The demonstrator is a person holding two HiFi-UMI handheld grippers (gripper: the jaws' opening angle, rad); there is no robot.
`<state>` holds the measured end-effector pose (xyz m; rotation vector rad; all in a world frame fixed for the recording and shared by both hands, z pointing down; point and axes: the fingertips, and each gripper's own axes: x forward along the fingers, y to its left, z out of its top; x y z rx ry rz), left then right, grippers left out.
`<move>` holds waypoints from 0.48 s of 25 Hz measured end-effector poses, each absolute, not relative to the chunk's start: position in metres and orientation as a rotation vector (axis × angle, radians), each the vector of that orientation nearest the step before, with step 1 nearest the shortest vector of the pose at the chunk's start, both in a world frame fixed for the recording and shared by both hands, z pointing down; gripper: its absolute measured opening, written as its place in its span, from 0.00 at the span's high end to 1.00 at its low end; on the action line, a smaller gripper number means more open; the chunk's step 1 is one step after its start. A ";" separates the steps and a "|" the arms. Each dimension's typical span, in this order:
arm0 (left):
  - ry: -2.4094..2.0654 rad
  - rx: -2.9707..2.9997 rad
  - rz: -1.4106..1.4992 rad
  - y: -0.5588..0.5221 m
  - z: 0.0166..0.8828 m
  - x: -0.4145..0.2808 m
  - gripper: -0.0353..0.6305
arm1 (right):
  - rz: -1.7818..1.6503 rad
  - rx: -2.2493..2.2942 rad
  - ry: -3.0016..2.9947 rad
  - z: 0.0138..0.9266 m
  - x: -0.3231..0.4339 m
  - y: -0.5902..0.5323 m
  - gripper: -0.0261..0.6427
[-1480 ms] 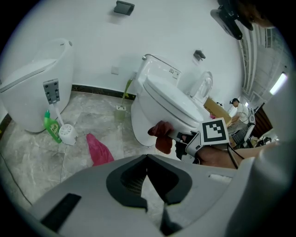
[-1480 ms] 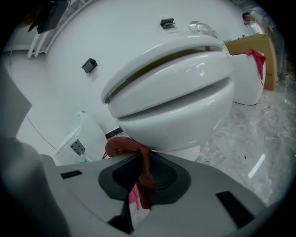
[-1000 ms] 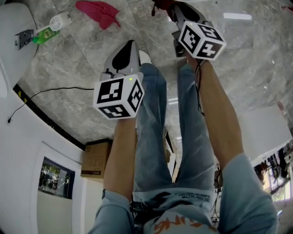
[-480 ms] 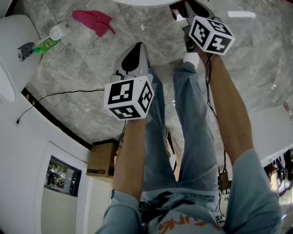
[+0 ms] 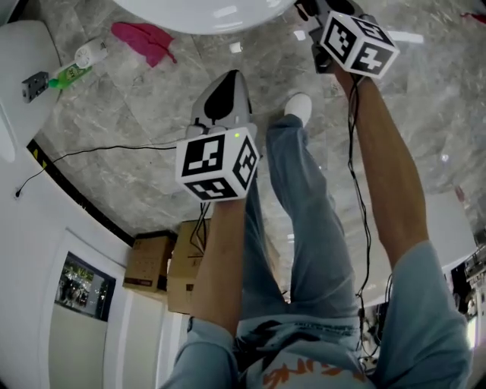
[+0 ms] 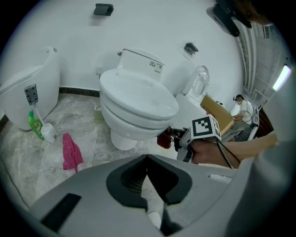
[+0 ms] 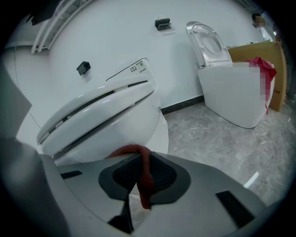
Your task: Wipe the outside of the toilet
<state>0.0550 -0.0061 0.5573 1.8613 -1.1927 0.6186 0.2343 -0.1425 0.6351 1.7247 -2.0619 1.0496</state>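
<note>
A white toilet [image 6: 138,104] with its lid down stands against the wall; its bowl [image 5: 205,11] shows at the top of the head view. My right gripper [image 7: 138,159] is shut on a dark red cloth [image 7: 144,178], which hangs between the pads right at the bowl's side [image 7: 106,129]. From the left gripper view, that gripper [image 6: 178,139] holds the cloth [image 6: 164,139] against the bowl's lower right. My left gripper [image 5: 230,76] hangs back over the floor. Its jaws [image 6: 148,159] are shut with nothing in them.
A pink cloth [image 6: 71,150] lies on the marble floor left of the toilet, near a green bottle [image 6: 33,121] and another white fixture [image 6: 27,92]. A second toilet [image 7: 231,92] with raised lid and a cardboard box [image 7: 263,58] stand to the right. A black cable [image 5: 99,152] crosses the floor.
The right gripper with the red cloth has moved forward up to the toilet bowl, which has come into the head view. The person's legs have shifted; the left gripper stayed much the same.
</note>
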 end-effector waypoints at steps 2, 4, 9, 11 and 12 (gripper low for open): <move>-1.204 1.848 0.598 -0.008 0.559 0.063 0.96 | 1.040 1.697 -2.080 0.635 0.235 -0.146 0.89; -1.209 1.840 0.588 -0.007 0.562 0.069 0.96 | 1.039 1.681 -2.090 0.637 0.234 -0.147 0.89; -1.206 1.835 0.589 0.001 0.564 0.069 0.96 | 1.053 1.664 -2.074 0.644 0.235 -0.130 0.89; -1.204 1.839 0.597 0.005 0.563 0.064 0.96 | 1.056 1.655 -2.062 0.646 0.233 -0.116 0.89; -1.202 1.843 0.603 0.006 0.562 0.062 0.96 | 1.060 1.648 -2.057 0.648 0.232 -0.109 0.88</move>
